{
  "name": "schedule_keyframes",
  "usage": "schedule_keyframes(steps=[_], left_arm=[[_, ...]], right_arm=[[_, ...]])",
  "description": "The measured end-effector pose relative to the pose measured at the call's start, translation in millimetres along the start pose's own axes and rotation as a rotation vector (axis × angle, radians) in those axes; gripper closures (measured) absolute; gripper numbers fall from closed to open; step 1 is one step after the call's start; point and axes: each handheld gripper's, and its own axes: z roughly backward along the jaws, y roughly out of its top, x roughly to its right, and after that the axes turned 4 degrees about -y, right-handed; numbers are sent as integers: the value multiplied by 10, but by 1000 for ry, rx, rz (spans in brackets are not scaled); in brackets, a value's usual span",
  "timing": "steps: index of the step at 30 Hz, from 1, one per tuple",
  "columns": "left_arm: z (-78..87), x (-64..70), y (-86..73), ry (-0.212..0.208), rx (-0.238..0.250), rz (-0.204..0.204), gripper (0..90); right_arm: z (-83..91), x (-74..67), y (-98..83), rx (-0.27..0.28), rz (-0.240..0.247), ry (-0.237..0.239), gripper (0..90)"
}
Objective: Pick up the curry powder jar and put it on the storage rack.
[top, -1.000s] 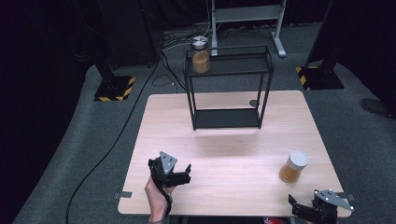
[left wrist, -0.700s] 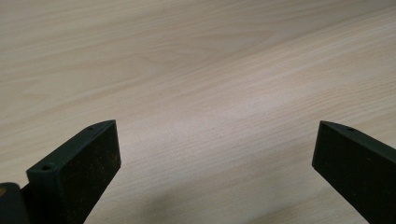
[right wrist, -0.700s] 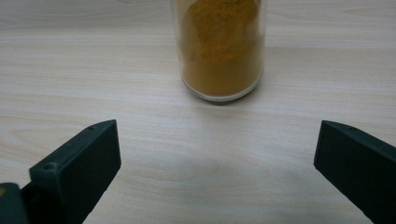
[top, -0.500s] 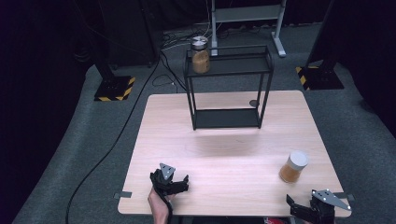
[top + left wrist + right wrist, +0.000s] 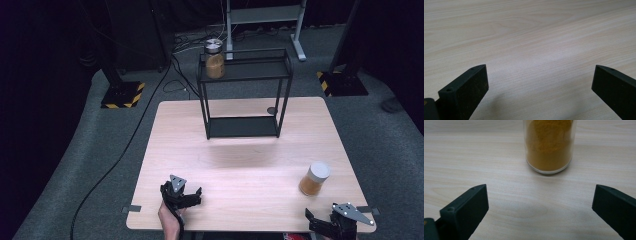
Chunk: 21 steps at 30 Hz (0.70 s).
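A clear jar of orange-brown powder with a white lid stands on the wooden table near its right front. The same jar rises just ahead of my right gripper, whose jaws are spread wide with nothing between them. That right gripper sits at the table's front right edge, just short of the jar. My left gripper is held low over the front left of the table, open and empty; the left gripper faces bare wood. A second jar with a metal lid stands on the top of the black wire shelf.
The black two-tier shelf stands at the table's far middle, its lower tier bare. A small dark disc lies on the table beside the shelf's right leg. Stand bases with yellow-black striped tape and cables lie on the grey floor beyond.
My left gripper has drawn back toward the front edge and sunk lower. The right gripper has barely shifted. Both jars stay put.
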Motion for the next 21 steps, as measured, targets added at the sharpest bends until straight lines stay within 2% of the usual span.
schedule_keyframes(steps=[12, 21], left_arm=[[-34, 30, 57, -5, -36, -37, 0], [-20, 16, 35, -10, -23, -33, 0]], right_arm=[[15, -31, 10, 23, 7, -27, 0], [-86, -13, 65, 105, 22, -47, 0]])
